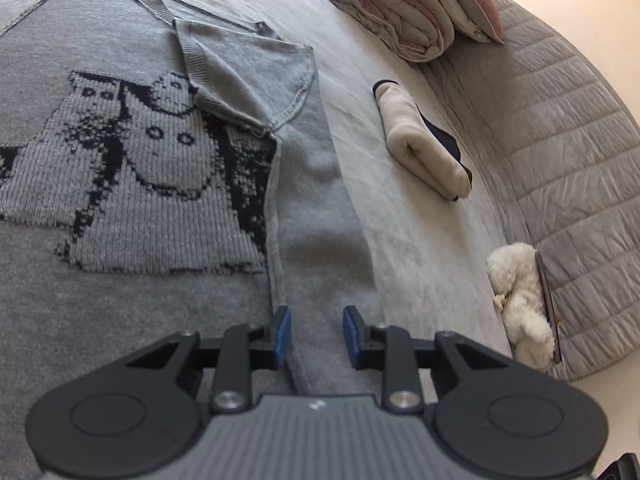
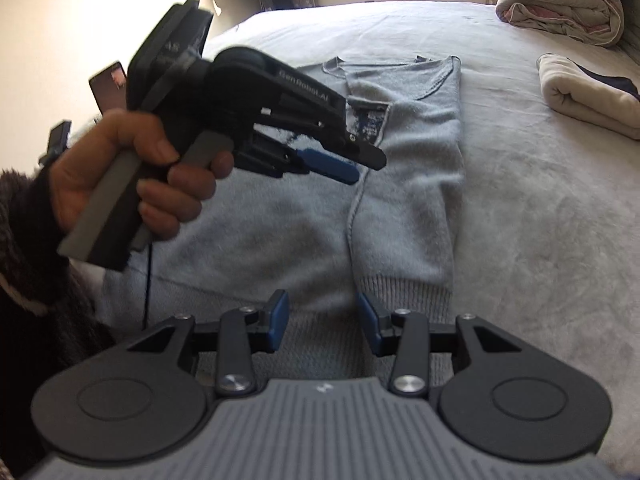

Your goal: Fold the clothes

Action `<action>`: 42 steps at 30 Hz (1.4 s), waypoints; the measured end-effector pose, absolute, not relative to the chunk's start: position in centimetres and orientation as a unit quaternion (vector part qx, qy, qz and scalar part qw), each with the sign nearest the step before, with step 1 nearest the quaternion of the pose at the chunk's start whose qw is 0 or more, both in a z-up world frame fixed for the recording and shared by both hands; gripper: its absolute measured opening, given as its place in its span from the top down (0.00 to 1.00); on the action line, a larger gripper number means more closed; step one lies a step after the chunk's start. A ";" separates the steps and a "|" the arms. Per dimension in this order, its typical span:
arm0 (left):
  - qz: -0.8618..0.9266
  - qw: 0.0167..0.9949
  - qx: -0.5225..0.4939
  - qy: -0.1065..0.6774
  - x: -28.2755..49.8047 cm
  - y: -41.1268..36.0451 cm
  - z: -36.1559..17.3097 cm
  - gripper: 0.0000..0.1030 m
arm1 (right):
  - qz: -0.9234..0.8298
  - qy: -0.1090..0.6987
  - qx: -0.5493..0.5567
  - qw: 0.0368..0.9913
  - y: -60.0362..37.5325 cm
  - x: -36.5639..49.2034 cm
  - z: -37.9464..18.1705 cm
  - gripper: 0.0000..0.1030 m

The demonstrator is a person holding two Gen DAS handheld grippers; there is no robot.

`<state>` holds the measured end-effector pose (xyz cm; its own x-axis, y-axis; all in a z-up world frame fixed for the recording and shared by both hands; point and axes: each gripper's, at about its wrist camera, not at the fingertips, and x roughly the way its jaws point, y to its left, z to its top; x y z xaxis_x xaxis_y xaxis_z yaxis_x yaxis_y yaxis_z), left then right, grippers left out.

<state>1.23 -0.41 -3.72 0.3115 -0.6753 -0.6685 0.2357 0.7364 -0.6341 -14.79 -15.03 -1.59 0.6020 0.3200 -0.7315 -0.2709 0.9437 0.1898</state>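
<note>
A grey knit sweater [image 1: 120, 184] with a dark cartoon pattern lies flat on the bed; its right side and sleeve are folded inward over the body. It also shows in the right wrist view [image 2: 408, 184]. My left gripper [image 1: 316, 336] is open and empty, hovering over the folded side strip; it also shows in the right wrist view [image 2: 352, 168], held above the sweater's middle. My right gripper [image 2: 322, 320] is open and empty just above the sweater's ribbed hem [image 2: 400, 300].
A folded beige garment [image 1: 424, 144] lies on the sheet right of the sweater, also in the right wrist view [image 2: 588, 92]. A folded quilt [image 1: 408, 4] sits at the bed's head. A white plush toy [image 1: 520, 304] rests against the padded grey bed surround [image 1: 560, 152].
</note>
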 end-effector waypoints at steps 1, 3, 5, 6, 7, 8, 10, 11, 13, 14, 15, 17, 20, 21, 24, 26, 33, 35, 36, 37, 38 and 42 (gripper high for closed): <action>-0.291 0.780 -0.214 0.511 1.1 -0.4 -3.8 0.73 | 0.157 0.416 0.017 0.896 -15.0 -14.9 -1.8 0.58; -0.289 0.780 -0.213 0.513 1.1 -0.5 -4.0 0.73 | 0.141 0.419 -0.003 0.897 -15.3 -14.9 -2.3 0.58; -0.286 0.779 -0.213 0.515 1.1 -0.5 -4.2 0.73 | 0.126 0.424 -0.020 0.897 -15.6 -14.8 -2.8 0.58; -0.285 0.779 -0.213 0.516 1.2 -0.5 -4.3 0.73 | 0.120 0.428 -0.026 0.896 -15.8 -14.8 -3.1 0.60; -0.283 0.779 -0.213 0.517 1.3 -0.5 -4.3 0.73 | 0.115 0.430 -0.033 0.895 -15.9 -14.9 -3.3 0.65; -0.280 0.780 -0.214 0.517 1.3 -0.4 -4.4 0.73 | 0.110 0.430 -0.043 0.895 -15.9 -14.9 -3.4 0.76; -0.277 0.779 -0.218 0.518 1.5 -0.3 -4.5 0.73 | 0.101 0.429 -0.051 0.896 -16.1 -14.9 -3.3 0.89; -0.275 0.779 -0.222 0.518 1.6 -0.3 -4.6 0.73 | 0.102 0.428 -0.043 0.897 -16.4 -14.9 -3.0 0.89; -0.273 0.778 -0.228 0.518 1.7 -0.2 -4.7 0.73 | 0.110 0.425 -0.019 0.898 -17.0 -15.1 -2.1 0.89; -0.271 0.779 -0.230 0.517 1.8 -0.2 -4.7 0.73 | 0.115 0.424 -0.009 0.899 -17.1 -15.2 -1.6 0.89; -0.270 0.779 -0.232 0.516 1.8 -0.2 -4.7 0.73 | 0.120 0.423 0.001 0.898 -17.3 -15.3 -1.2 0.89; -0.268 0.779 -0.237 0.515 1.9 -0.1 -4.8 0.73 | 0.132 0.422 0.021 0.896 -17.7 -15.4 -0.3 0.89; -0.267 0.779 -0.246 0.511 2.1 -0.1 -4.9 0.73 | 0.151 0.426 0.046 0.891 -17.7 -15.5 0.7 0.89; -0.267 0.780 -0.248 0.509 2.1 -0.2 -5.0 0.73 | 0.156 0.429 0.052 0.888 -17.6 -15.4 0.9 0.89; -0.264 0.783 -0.255 0.503 2.2 -0.2 -5.1 0.74 | 0.173 0.442 0.067 0.878 -17.1 -15.1 0.9 0.87; -0.258 0.786 -0.258 0.499 2.3 -0.2 -5.1 0.74 | 0.185 0.464 0.071 0.863 -16.6 -14.8 0.5 0.80; -0.241 0.794 -0.264 0.491 2.8 0.7 -4.5 0.74 | 0.198 0.470 0.068 0.858 -16.1 -14.6 0.6 0.74; -0.239 0.794 -0.266 0.492 2.9 0.7 -4.5 0.74 | 0.190 0.457 0.074 0.866 -16.4 -14.2 0.6 0.71; -0.238 0.794 -0.266 0.492 3.0 0.8 -4.5 0.74 | 0.184 0.454 0.076 0.868 -16.5 -13.9 0.3 0.71; -0.237 0.793 -0.267 0.493 3.0 0.8 -4.5 0.74 | 0.180 0.456 0.079 0.868 -16.7 -13.5 -0.1 0.71; -0.236 0.793 -0.267 0.494 3.1 0.8 -4.5 0.74 | 0.178 0.464 0.080 0.864 -16.7 -13.1 -0.6 0.71; -0.227 0.798 -0.261 0.494 3.2 1.2 -4.4 0.73 | 0.187 0.507 0.060 0.839 -15.8 -12.1 -2.3 0.70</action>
